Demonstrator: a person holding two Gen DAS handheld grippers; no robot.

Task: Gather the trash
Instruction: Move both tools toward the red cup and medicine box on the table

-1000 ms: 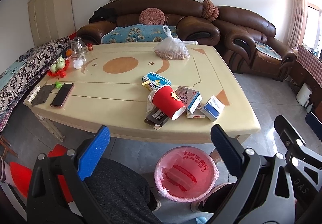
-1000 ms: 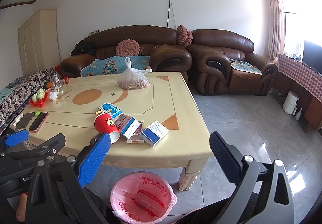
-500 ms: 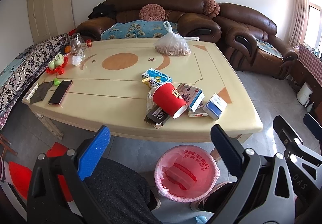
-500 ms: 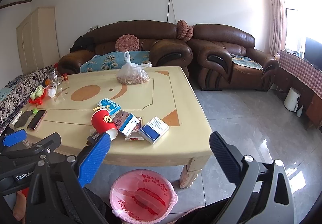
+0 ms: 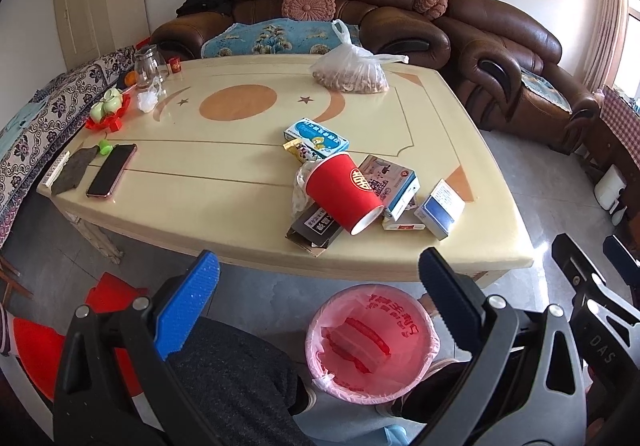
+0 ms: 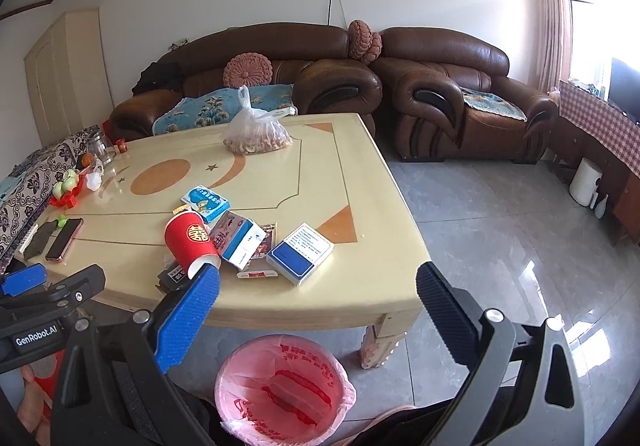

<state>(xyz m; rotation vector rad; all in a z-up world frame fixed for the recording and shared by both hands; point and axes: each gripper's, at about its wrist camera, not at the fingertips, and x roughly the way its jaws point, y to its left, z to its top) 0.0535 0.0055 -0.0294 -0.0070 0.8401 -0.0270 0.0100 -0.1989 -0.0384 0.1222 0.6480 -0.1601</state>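
Observation:
A heap of trash lies near the front edge of the cream table (image 5: 224, 201): a tipped red paper cup (image 5: 342, 191) (image 6: 190, 240), a dark flat box (image 5: 314, 230), a blue-and-white carton (image 5: 394, 181) (image 6: 240, 240), a blue box (image 5: 440, 207) (image 6: 300, 252), and a light blue box (image 5: 316, 135) (image 6: 206, 199). Under the table edge on the floor stands a bin with a pink liner (image 5: 372, 342) (image 6: 284, 394). My left gripper (image 5: 316, 280) is open and empty, short of the table. My right gripper (image 6: 316, 284) is open and empty too, its blue fingertip near the cup's mouth in the picture.
A bag of nuts (image 5: 350, 75) sits at the far side. A phone (image 5: 112, 169), a dark cloth and a red fruit tray (image 5: 106, 111) are at the left end. Brown sofas (image 6: 444, 93) ring the table. A person's dark-trousered leg (image 5: 228, 378) is below the left gripper.
Both grippers have moved forward and tilted down a little, so the table and trash look closer. Both stay open. Nothing on the table has moved.

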